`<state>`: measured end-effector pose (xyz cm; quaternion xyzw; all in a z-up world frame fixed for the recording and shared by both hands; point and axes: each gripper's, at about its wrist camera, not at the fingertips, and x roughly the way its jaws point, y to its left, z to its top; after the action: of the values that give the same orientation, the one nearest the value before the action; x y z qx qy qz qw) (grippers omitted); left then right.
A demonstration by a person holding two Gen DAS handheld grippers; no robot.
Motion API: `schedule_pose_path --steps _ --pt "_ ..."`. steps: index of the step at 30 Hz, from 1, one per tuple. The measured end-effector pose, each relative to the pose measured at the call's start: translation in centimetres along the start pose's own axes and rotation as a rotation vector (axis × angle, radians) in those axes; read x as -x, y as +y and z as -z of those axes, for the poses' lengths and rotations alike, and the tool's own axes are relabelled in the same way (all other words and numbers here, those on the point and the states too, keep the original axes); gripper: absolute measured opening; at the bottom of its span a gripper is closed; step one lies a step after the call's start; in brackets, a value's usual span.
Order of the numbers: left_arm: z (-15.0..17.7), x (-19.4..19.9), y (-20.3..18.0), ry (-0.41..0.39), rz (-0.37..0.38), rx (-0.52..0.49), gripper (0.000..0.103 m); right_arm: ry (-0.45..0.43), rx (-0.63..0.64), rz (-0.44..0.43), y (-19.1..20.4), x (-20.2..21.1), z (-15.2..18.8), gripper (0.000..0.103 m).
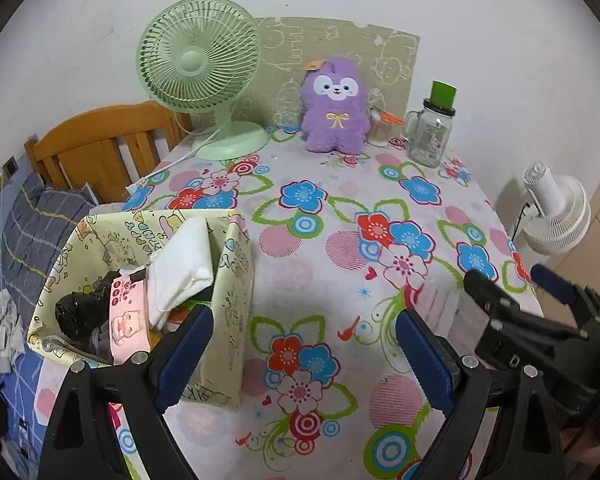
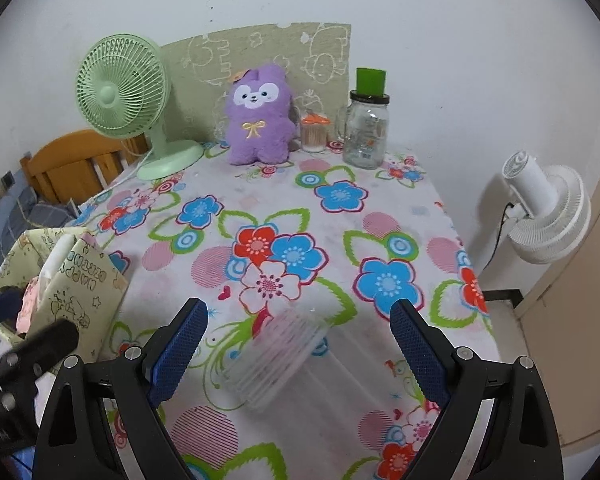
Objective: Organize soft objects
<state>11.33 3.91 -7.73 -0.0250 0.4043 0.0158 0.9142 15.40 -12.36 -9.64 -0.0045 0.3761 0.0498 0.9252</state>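
Observation:
A purple plush toy (image 1: 334, 110) (image 2: 260, 116) sits upright at the back of the flowered table (image 1: 320, 280), against a green board. A pale yellow fabric box (image 1: 232, 280) (image 2: 80, 280) stands at the table's left edge. It holds a white soft pad (image 1: 184, 264), a pink pack (image 1: 126, 316) and a black bundle (image 1: 76, 312). My left gripper (image 1: 306, 352) (image 2: 20, 324) is open just right of the box, nothing between its fingers. My right gripper (image 2: 298, 352) (image 1: 516, 284) is open over the table's near right part. A blurred clear ribbed thing (image 2: 276, 356) lies on the cloth between its fingers, untouched.
A green desk fan (image 1: 198, 64) stands at the back left, a glass jar with a green lid (image 1: 432, 132) and a small toothpick holder (image 2: 314, 134) at the back right. A white fan (image 2: 548, 216) stands beyond the table's right edge. A wooden bed frame (image 1: 100, 144) is on the left.

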Motion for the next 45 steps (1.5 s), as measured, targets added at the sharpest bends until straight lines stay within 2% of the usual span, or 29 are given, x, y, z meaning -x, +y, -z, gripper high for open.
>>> schedule_pose_path --steps 9,13,16,19,21,22,24,27,29,30,32,33,34,36,40,45 --pt "-0.2 -1.2 0.6 -0.005 0.029 0.035 0.094 0.003 -0.026 -0.036 -0.1 -1.6 0.7 0.094" --pt "0.1 -2.6 0.3 -0.027 0.049 0.045 0.094 -0.001 0.001 0.011 0.2 -2.9 1.5 0.094" --pt "0.4 -4.1 -0.4 0.017 0.060 0.020 0.094 0.046 0.033 0.021 0.7 -4.2 1.7 0.094" --pt "0.4 -4.5 -0.9 0.035 0.051 -0.007 0.094 0.160 0.024 0.079 0.3 -7.0 2.2 0.094" --pt "0.3 -4.7 -0.8 0.038 0.048 -0.008 0.094 0.252 -0.018 0.082 -0.4 -8.9 2.9 0.094" --pt "0.2 -4.8 -0.7 0.038 0.054 -0.010 0.094 0.271 -0.047 0.067 -0.9 -9.4 3.2 0.094" --pt "0.1 -5.1 -0.8 0.044 0.065 -0.023 0.094 0.289 -0.089 0.036 -1.1 -9.5 3.3 0.094" --pt "0.1 -5.4 -1.1 0.049 0.072 -0.041 0.094 0.305 -0.055 0.012 0.2 -9.8 3.3 0.091" --pt "0.1 -5.4 -1.2 0.051 0.082 -0.039 0.094 0.301 -0.018 0.049 1.0 -10.1 3.4 0.088" --pt "0.1 -5.3 -1.2 0.048 0.087 -0.034 0.094 0.290 -0.015 0.052 1.1 -10.0 3.3 0.084" --pt "0.0 -5.1 -1.1 0.045 0.096 -0.035 0.094 0.280 -0.025 0.059 1.1 -9.9 3.1 0.068" --pt "0.0 -5.0 -1.0 0.042 0.095 -0.036 0.094 0.280 -0.029 0.064 1.0 -9.7 3.0 0.058" --pt "0.0 -4.8 -0.9 0.038 0.095 -0.035 0.094 0.280 -0.029 0.064 1.0 -9.7 2.9 0.044" --pt "0.0 -4.3 -0.7 0.031 0.103 -0.031 0.094 0.289 -0.018 0.060 1.1 -9.5 2.8 0.028" --pt "0.0 -3.2 -0.3 0.014 0.108 -0.028 0.094 0.308 0.007 0.027 2.0 -9.4 2.8 0.020" --pt "0.1 -1.4 0.7 -0.010 0.118 -0.010 0.094 0.274 0.055 0.018 3.6 -7.4 1.9 0.019"
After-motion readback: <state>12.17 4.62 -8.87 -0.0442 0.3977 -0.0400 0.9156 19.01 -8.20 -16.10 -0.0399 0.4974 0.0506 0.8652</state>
